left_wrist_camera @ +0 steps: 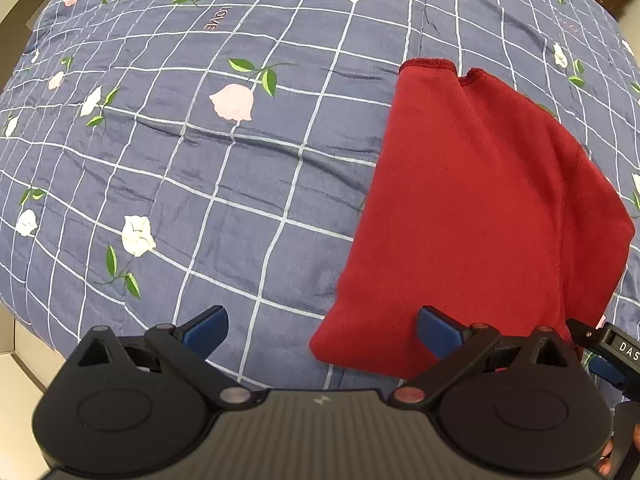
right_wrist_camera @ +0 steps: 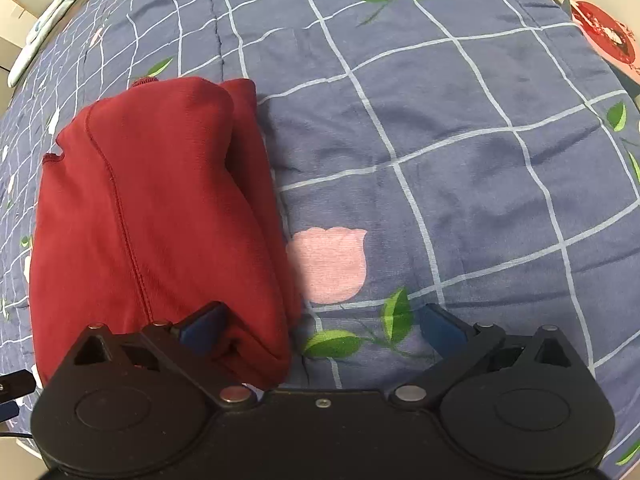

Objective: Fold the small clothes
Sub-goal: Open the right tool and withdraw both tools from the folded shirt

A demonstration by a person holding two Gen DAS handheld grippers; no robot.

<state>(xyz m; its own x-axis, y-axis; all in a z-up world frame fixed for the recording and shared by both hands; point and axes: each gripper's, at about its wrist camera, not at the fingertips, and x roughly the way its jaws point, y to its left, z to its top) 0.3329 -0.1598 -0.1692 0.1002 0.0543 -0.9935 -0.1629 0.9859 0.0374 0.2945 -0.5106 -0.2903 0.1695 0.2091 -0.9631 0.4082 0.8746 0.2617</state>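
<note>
A red knitted garment [left_wrist_camera: 476, 216] lies folded into a narrow stack on the blue flowered bedspread [left_wrist_camera: 200, 160]. In the left wrist view it fills the right half, and my left gripper [left_wrist_camera: 322, 330] stands open over its near left corner, holding nothing. From the right wrist, the same red garment [right_wrist_camera: 152, 216] sits on the left. There my right gripper [right_wrist_camera: 322, 326] is open above the garment's near right edge, with its left fingertip [right_wrist_camera: 204, 326] over the cloth. The right gripper's tip [left_wrist_camera: 608, 350] also shows at the left view's lower right.
The bedspread [right_wrist_camera: 460, 160] spreads wide on all sides, with soft wrinkles. A pink and red card or box [right_wrist_camera: 604, 36] lies at the bed's far right edge. Light cloth [right_wrist_camera: 48, 20] lies along the far left edge. The bed's near left edge and floor [left_wrist_camera: 20, 364] show.
</note>
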